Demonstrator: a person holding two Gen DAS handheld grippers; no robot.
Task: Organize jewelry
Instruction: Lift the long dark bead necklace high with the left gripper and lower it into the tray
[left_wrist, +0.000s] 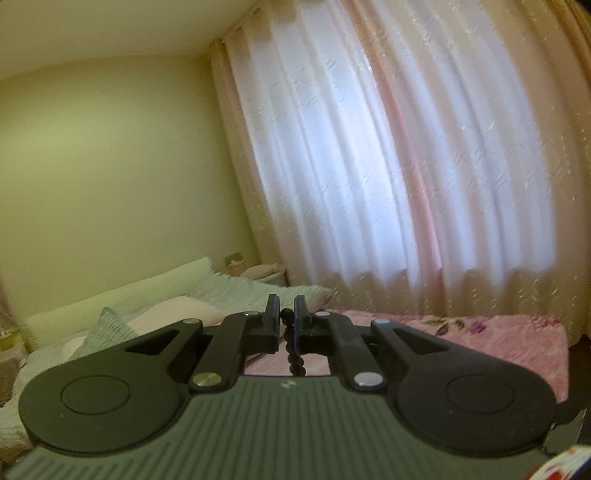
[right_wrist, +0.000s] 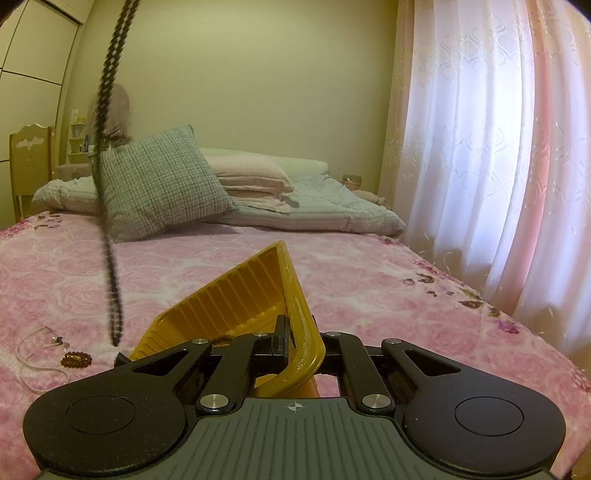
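Lifting: left hand-held gripper (left_wrist: 287, 325) is clamped on a black bead necklace (left_wrist: 291, 350), carried high so the strand hangs clear of the bed (right_wrist: 369, 273).
Left grip: jaws nearly together, beads pinched between the pads, one bead poking out above the tips, the rest dropping below.
Why high: in the right wrist view the necklace (right_wrist: 107, 206) hangs long from the top edge; its bottom end sits just above the bedspread, left of the tray (right_wrist: 240, 295). My read: it needs height so the tail clears the tray wall.
Right grip: right hand-held gripper (right_wrist: 291, 341) is closed on the tray's near rim, one finger inside, one outside.
Why tilted: the yellow tray is tipped up on one side, its ribbed inside facing left toward the hanging strand. Likely held that way to present the opening and stop it sliding on soft bedding.
Tray contents: something dark at the near inside corner, too hidden to identify.
Remaining: pearl necklace (right_wrist: 37, 362), an amber beaded piece (right_wrist: 75, 360) and a small item touching them lie on the bed at left, well apart from the tray.
Next, as a guess: swing the strand over the tray, lower, release.
Risk: strand looks blurred, probably swinging; could catch the rim or spill outside.
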